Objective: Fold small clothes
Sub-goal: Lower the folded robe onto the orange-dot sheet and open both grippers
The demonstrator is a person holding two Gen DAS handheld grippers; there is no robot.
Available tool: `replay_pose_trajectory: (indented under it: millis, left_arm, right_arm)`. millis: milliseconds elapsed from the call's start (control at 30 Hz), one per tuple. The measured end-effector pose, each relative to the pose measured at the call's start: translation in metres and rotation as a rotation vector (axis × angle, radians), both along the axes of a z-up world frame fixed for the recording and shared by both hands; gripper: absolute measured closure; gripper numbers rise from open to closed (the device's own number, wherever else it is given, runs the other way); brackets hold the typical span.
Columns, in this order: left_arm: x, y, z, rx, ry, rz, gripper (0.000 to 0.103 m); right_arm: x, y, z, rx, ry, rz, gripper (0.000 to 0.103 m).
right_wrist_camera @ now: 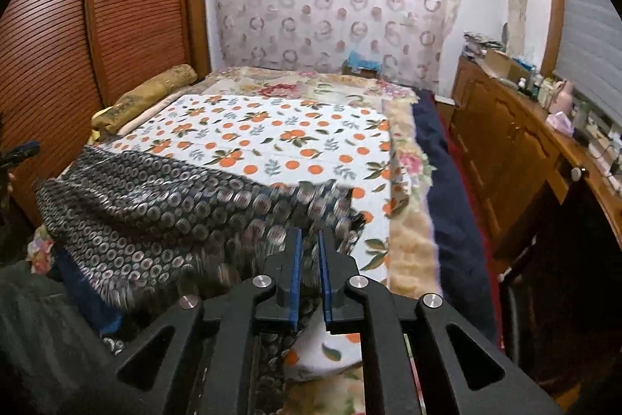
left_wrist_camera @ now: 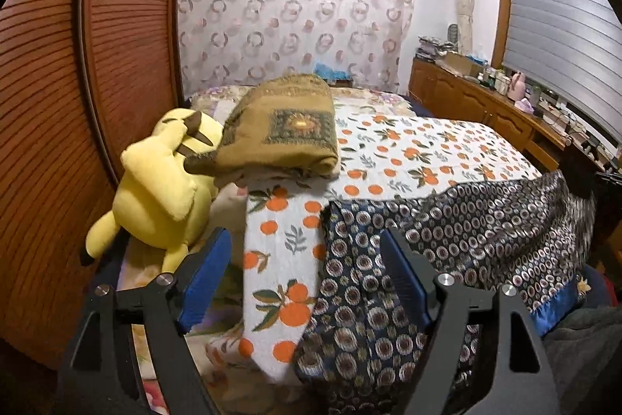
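Note:
A dark garment with a silver ring print (left_wrist_camera: pixel 447 232) lies spread over the near end of the bed, on a white sheet with oranges (left_wrist_camera: pixel 420 150). It also shows in the right wrist view (right_wrist_camera: pixel 155 197), blurred near the fingers. My left gripper (left_wrist_camera: pixel 307 251) is open, its blue pads wide apart above the garment's left edge and the sheet. My right gripper (right_wrist_camera: pixel 308 244) is shut on the garment's right edge, with cloth pinched between the pads.
A yellow plush toy (left_wrist_camera: pixel 159 181) and a folded olive blanket (left_wrist_camera: pixel 283 131) lie at the bed's left. A slatted wooden wardrobe (left_wrist_camera: pixel 77 104) stands left. A wooden cabinet with clutter (right_wrist_camera: pixel 525 142) runs along the right, past a narrow floor gap.

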State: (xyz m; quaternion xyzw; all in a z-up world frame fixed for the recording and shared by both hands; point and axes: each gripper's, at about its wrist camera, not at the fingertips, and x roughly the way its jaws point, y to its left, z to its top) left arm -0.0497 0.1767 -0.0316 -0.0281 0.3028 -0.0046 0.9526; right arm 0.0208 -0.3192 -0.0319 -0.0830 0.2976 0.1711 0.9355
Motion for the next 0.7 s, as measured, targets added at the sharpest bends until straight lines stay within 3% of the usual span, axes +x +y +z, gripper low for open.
replay_pose_trajectory:
  millis: [67,167,233,500,600,700]
  left_arm:
    - [0.004,-0.001,0.002,0.01,-0.008,0.006,0.024]
    - [0.014,-0.005,0.004,0.017,-0.025,0.007,0.024]
    - [0.025,-0.011,0.004,0.008,-0.033,-0.011,0.024]
    - [0.067,-0.036,-0.003,0.027,-0.002,-0.056,0.024]
    - [0.078,-0.041,-0.007,0.034,0.019,-0.064,0.024]
    - [0.089,-0.043,-0.014,0.048,0.048,-0.063,0.024]
  right_arm:
    - [0.002,0.001,0.002,-0.007,-0.01,-0.01,0.079]
    - [0.004,0.004,0.003,-0.002,-0.028,-0.009,0.074]
    - [0.009,0.007,0.001,-0.006,-0.037,-0.007,0.063]
    - [0.06,0.022,-0.025,0.031,-0.005,-0.009,0.056]
    - [0.081,0.029,-0.036,0.029,0.016,-0.025,0.043]
    - [0.101,0.031,-0.048,0.024,0.046,-0.043,0.041]
